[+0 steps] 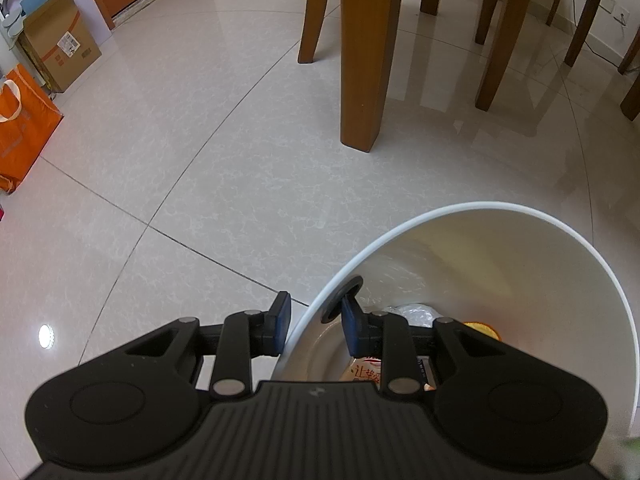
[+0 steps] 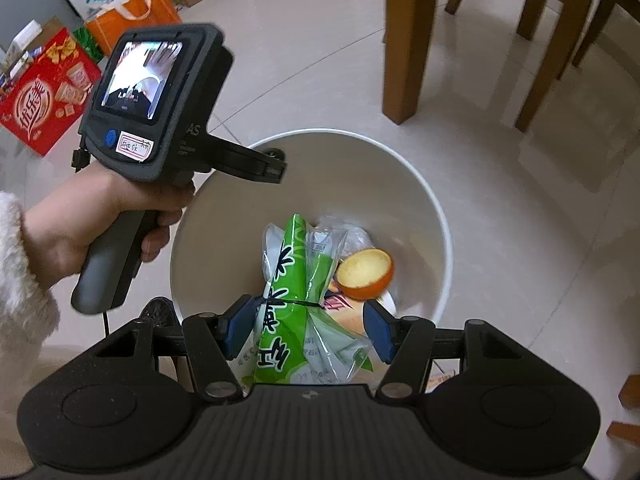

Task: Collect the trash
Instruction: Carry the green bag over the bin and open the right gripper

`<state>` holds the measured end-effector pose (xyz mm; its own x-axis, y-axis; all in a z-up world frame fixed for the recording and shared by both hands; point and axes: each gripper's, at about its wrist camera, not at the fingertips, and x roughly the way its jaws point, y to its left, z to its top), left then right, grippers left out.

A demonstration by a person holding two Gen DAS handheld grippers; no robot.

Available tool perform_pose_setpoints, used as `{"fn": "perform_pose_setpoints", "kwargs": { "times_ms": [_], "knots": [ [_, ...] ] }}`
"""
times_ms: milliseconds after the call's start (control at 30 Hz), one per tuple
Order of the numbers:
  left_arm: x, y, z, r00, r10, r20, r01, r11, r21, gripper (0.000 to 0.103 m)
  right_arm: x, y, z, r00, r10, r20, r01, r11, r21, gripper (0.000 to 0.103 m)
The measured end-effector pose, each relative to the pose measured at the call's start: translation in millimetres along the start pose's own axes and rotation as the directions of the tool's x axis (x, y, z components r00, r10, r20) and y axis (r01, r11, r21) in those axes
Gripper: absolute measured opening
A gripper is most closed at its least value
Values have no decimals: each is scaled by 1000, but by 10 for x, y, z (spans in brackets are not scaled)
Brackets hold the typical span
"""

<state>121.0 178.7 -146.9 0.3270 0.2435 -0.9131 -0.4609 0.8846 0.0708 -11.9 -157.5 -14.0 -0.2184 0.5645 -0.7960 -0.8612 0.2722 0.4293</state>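
A white round bin (image 2: 440,220) stands on the tiled floor. In it lie a green snack packet (image 2: 288,280) tied with a black band, clear plastic wrappers (image 2: 324,240) and half an orange peel (image 2: 366,274). My right gripper (image 2: 310,330) hangs open over the bin, and the green packet sits between its blue pads; I cannot tell whether they touch it. My left gripper (image 1: 316,328) straddles the bin's rim (image 1: 520,206), one finger outside and one inside, shut on it. In the right wrist view a hand (image 2: 92,216) holds the left gripper (image 2: 276,166) at the rim.
Wooden table and chair legs (image 1: 362,60) stand just beyond the bin. An orange bag (image 1: 20,128) and a cardboard box (image 1: 60,48) line the left wall, and a red gift box (image 2: 44,96) sits nearby. A white fluffy sleeve (image 2: 20,280) is at the left.
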Motion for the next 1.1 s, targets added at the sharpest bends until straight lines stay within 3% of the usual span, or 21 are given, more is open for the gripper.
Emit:
{"fn": "perform_pose_setpoints", "kwargs": {
  "times_ms": [167,667,733,767,1100],
  "knots": [
    [-1,2,-5,1000,0,1,0,1000,-1,27,262,8,107,999,2,-38,-1,1000,6,65],
    [17,4,-2,1000,-4,-1,4,1000,-5,27,591,-53,184,998,59,18,-60,996,73,66],
    [18,-1,5,1000,-3,-1,3,1000,-5,27,590,-64,180,996,72,44,-75,994,76,81],
    [18,-1,5,1000,-3,-1,3,1000,-3,27,600,-75,200,996,69,47,-73,994,83,84],
    [22,-2,10,1000,-5,-2,5,1000,-10,27,535,-195,156,999,43,32,-46,996,82,85]
  ]
}}
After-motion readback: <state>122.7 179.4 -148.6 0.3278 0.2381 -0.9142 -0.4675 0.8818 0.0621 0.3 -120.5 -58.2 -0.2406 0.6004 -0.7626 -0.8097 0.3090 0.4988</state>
